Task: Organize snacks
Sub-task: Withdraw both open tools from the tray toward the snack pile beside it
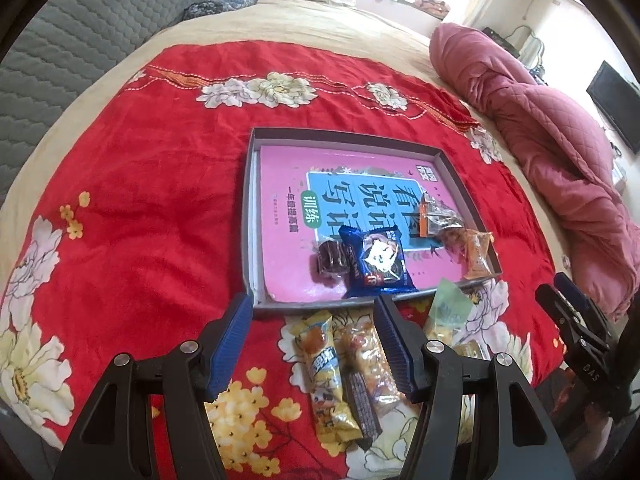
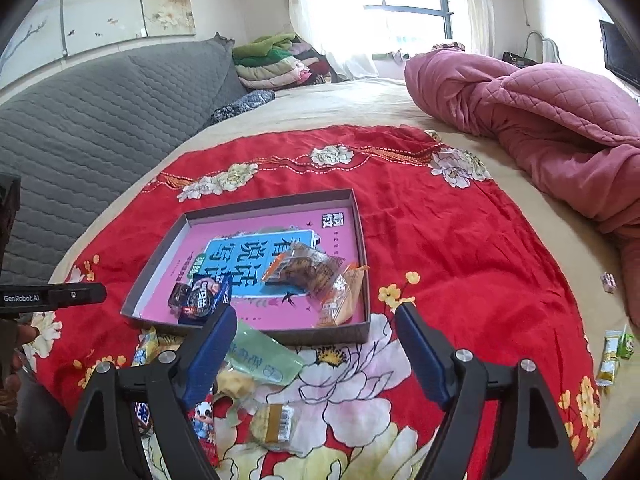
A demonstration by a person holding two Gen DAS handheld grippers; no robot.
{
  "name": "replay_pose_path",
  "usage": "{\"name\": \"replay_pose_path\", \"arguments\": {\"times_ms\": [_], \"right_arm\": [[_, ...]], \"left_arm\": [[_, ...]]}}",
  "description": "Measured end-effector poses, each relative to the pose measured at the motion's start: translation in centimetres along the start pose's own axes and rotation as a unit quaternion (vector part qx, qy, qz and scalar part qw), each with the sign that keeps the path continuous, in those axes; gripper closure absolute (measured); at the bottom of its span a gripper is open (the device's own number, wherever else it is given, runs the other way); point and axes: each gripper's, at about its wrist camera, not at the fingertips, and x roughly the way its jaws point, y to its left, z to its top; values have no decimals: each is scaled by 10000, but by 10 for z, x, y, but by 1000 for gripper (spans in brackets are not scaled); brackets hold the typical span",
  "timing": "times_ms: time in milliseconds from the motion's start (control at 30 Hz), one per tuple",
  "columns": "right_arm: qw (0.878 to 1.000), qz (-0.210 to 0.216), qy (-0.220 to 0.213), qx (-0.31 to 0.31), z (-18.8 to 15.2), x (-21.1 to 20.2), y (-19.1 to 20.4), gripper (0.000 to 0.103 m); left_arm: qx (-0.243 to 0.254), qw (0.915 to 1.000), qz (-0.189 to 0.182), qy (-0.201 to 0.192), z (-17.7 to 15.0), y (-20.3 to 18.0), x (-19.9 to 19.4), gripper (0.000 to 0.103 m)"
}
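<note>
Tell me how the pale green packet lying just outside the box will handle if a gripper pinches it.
The pale green packet looks like thin, flat film, so it will probably flop and crinkle rather than stay stiff. Its glossy surface may slip between the pads. It seems light, and on the soft red blanket it would likely slide when pushed.

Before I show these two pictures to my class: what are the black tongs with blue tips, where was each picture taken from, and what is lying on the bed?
The tongs are two hand-held grippers, each carrying its own camera. One picture looks along the left gripper, the other along the right gripper. Both are open and hold nothing. On the red floral blanket sits a shallow box with a pink book and several wrapped snacks, including a blue packet. More snacks lie outside it, such as a green packet.
</note>
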Motion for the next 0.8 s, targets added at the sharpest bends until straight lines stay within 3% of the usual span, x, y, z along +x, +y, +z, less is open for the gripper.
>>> {"name": "replay_pose_path", "arguments": {"times_ms": [800], "right_arm": [[9995, 163, 233, -142, -12, -10, 20, 22]], "left_arm": [[-83, 9997, -41, 227, -22, 11, -6, 38]]}}
